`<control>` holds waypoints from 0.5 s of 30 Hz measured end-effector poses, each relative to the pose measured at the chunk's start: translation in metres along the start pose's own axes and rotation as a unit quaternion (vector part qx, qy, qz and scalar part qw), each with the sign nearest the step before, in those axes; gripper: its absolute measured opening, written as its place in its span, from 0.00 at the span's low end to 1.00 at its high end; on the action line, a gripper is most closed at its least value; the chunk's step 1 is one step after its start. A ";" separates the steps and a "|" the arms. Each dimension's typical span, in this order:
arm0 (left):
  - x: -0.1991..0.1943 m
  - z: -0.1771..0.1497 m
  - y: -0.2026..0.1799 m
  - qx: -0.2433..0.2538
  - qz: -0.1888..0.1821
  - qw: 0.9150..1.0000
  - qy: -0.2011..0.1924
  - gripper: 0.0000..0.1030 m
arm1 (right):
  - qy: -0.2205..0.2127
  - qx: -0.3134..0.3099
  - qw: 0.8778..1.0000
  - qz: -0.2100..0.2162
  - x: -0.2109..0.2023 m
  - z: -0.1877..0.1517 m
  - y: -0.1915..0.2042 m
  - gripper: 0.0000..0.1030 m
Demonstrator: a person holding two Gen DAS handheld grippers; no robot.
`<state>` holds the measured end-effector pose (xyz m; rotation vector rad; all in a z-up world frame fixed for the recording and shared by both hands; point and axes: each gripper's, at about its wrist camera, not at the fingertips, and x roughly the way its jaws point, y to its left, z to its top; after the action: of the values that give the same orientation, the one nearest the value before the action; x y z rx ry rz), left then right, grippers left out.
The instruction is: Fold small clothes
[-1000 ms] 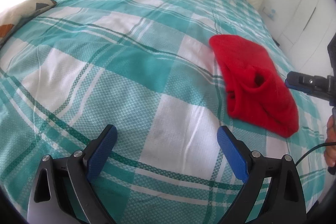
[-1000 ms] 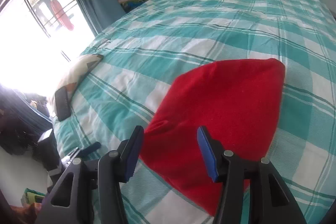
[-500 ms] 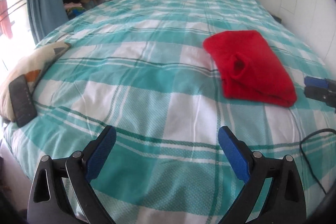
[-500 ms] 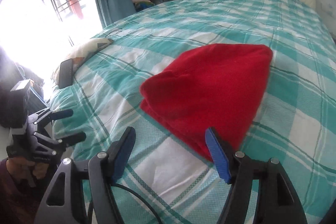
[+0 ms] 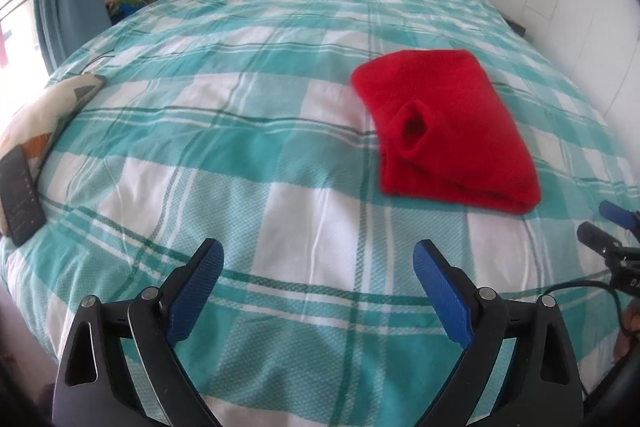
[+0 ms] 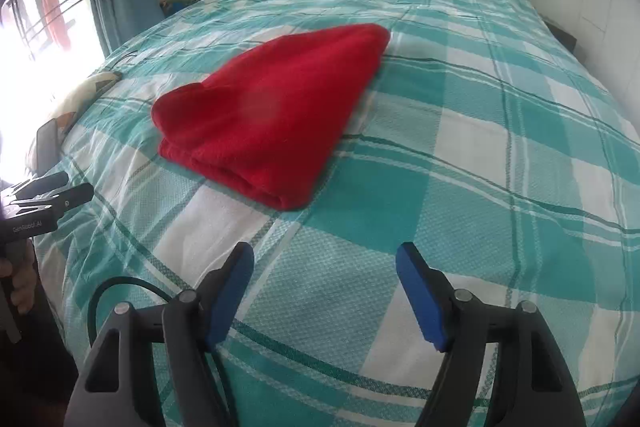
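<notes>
The right hand-held gripper [image 6: 324, 291] hangs over bare bedspread with its jaws opening and nothing between them; the left hand-held gripper [image 5: 318, 291] likewise stands wide apart and empty, well short of the cloth; each shows at the edge of the other's view, near the foot of the bed. Beyond them the red garment [image 5: 444, 131] lies on the checked teal-and-white bedspread [image 5: 240, 163], folded into a compact stack with a rounded fold edge toward the grippers and a sleeve or neck opening showing on top; neither gripper touches it. To my eye this piece is done and let go, so the step in hand is the pull-back after the last fold; the next move calls for either a fresh garment, none of which shows within reach, or a light tidy of the stack. A dark phone-like slab [image 5: 20, 195] rests on a patterned cushion [image 5: 52, 103] at the bed's left edge.
</notes>
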<state>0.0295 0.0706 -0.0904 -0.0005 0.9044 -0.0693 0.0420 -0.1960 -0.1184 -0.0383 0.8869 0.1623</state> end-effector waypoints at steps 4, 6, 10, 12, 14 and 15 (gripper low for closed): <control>-0.003 0.028 -0.025 0.020 -0.018 1.000 -0.014 0.94 | -0.026 -0.011 0.998 -0.059 -0.017 0.010 0.000 0.87; 0.000 0.042 -0.036 0.029 -0.022 0.999 -0.022 0.94 | -0.032 -0.025 0.996 -0.076 -0.019 0.015 0.001 0.87; 0.022 0.070 -0.054 0.036 -0.031 0.999 -0.014 0.94 | -0.036 -0.037 0.995 -0.089 -0.016 0.026 0.004 0.87; 0.036 0.082 -0.061 0.035 -0.038 0.999 -0.005 0.94 | -0.035 -0.039 0.995 -0.090 -0.011 0.031 0.003 0.87; 0.051 0.092 -0.068 0.036 -0.040 0.999 0.001 0.94 | -0.034 -0.039 0.994 -0.093 -0.006 0.037 0.002 0.87; 0.058 0.097 -0.070 0.037 -0.038 0.999 0.005 0.94 | -0.034 -0.039 0.994 -0.095 -0.003 0.041 0.000 0.87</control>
<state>0.1370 -0.0052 -0.0743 0.0344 0.9108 -0.1740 0.0716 -0.1917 -0.0907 -0.1894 0.8048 0.0202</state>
